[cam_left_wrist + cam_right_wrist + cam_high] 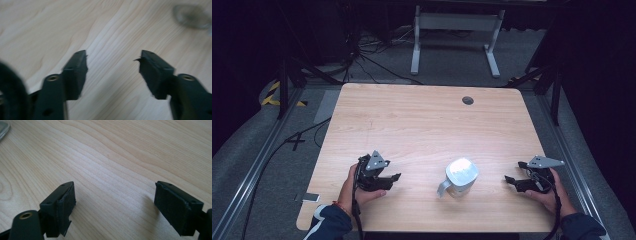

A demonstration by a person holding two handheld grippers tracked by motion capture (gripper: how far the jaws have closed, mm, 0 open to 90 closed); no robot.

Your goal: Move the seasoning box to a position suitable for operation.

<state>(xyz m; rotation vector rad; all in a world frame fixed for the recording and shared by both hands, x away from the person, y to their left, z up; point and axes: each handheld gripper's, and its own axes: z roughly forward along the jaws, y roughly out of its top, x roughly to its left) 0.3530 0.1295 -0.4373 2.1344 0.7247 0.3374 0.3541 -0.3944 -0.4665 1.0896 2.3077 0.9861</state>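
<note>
Two claws rest low on the wooden table, both spread wide and holding nothing. Between them, nearer the right gripper than the left gripper, stands a grey lidded pitcher, touching neither.

So there's a small white jug with a lid, standing upright near the front edge of the wooden worktop, handle sticking out to its front-left, sitting roughly midway between both tools, touching neither.
</note>
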